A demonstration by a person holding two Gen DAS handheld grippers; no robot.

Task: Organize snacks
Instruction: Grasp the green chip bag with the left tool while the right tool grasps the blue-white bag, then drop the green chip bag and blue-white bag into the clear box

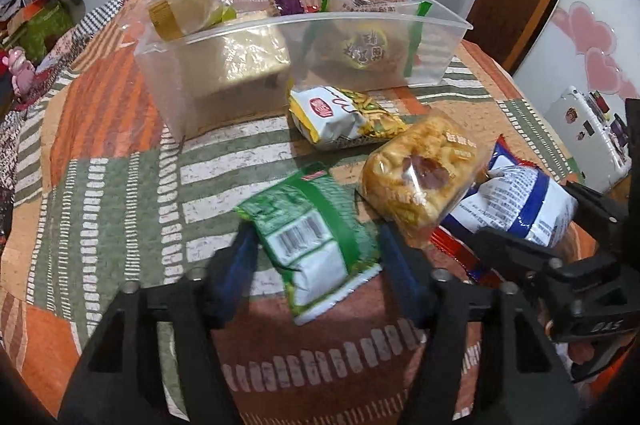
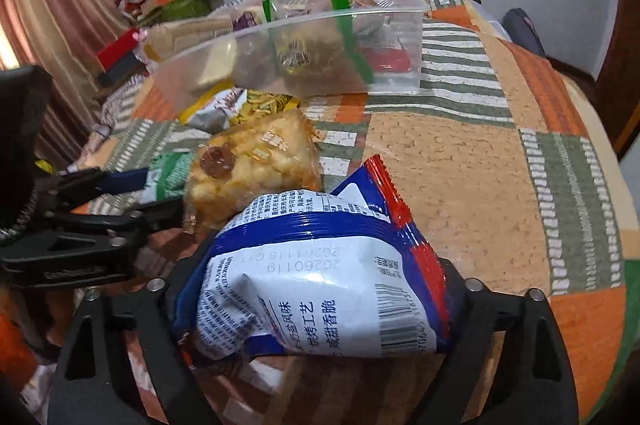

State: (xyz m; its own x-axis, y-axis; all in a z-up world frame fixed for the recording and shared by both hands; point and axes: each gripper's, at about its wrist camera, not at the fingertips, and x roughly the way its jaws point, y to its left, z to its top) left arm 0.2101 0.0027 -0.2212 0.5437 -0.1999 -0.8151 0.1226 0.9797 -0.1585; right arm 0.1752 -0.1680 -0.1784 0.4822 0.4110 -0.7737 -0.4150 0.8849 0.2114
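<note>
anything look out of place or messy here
Yes. Four snack packs lie loose on the patchwork cloth instead of in the clear bin: green pack, blue-and-white bag, clear bag of golden puffs, yellow-and-white pack. The puffs bag leans on the blue-and-white one. Nothing looks torn or spilled.

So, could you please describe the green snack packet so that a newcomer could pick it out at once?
Start at the clear plastic bin on the patchwork cloth, then come toward the camera. The green snack packet lies between the left claw fingers, left of the clear bag of golden puffs; only it is green with a white barcode panel.
</note>
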